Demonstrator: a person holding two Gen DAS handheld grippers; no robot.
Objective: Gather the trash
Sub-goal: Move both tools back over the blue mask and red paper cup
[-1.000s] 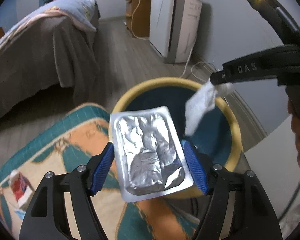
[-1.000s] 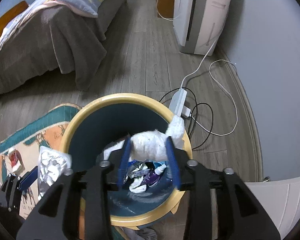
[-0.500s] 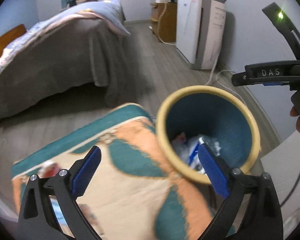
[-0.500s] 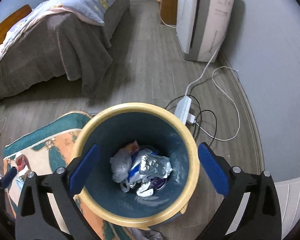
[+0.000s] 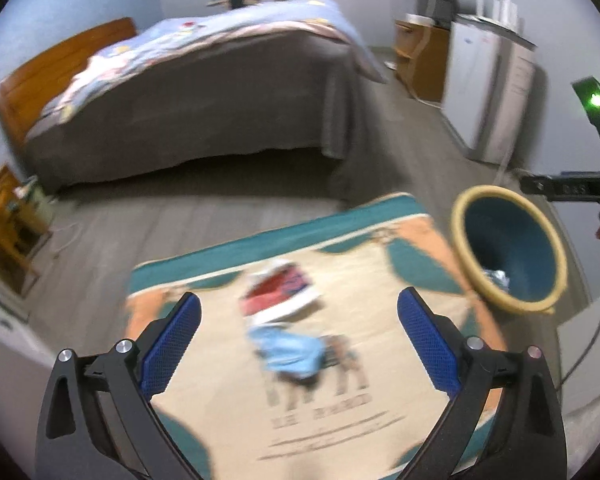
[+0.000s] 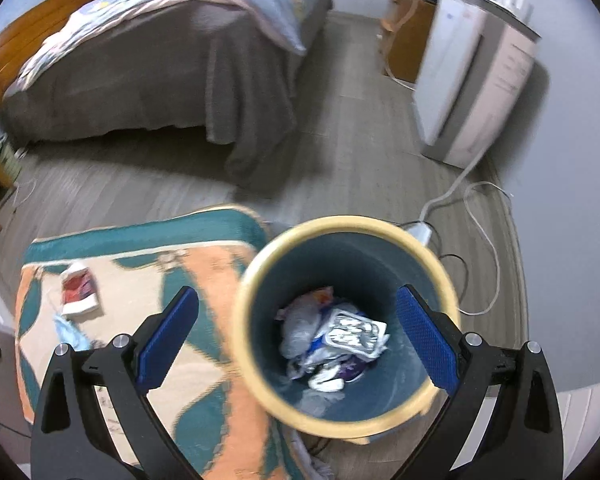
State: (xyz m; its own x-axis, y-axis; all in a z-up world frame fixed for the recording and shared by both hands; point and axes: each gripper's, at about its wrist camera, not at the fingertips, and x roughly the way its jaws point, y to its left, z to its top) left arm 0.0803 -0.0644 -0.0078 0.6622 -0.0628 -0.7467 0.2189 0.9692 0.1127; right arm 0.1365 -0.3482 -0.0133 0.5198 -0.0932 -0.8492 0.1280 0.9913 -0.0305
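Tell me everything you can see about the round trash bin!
The trash bin is round, with a thick cream-yellow rim and dark teal inside walls. It stands upright on the floor, open-topped, at the rug's edge. Inside lies a pile of crumpled trash, with a silvery foil pack on top. The open right gripper hovers above it without touching.

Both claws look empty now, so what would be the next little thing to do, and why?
Probably lower the open left gripper onto the red-and-white wrapper on the rug: it lies just ahead, outside the bin, with a blue scrap beside it.
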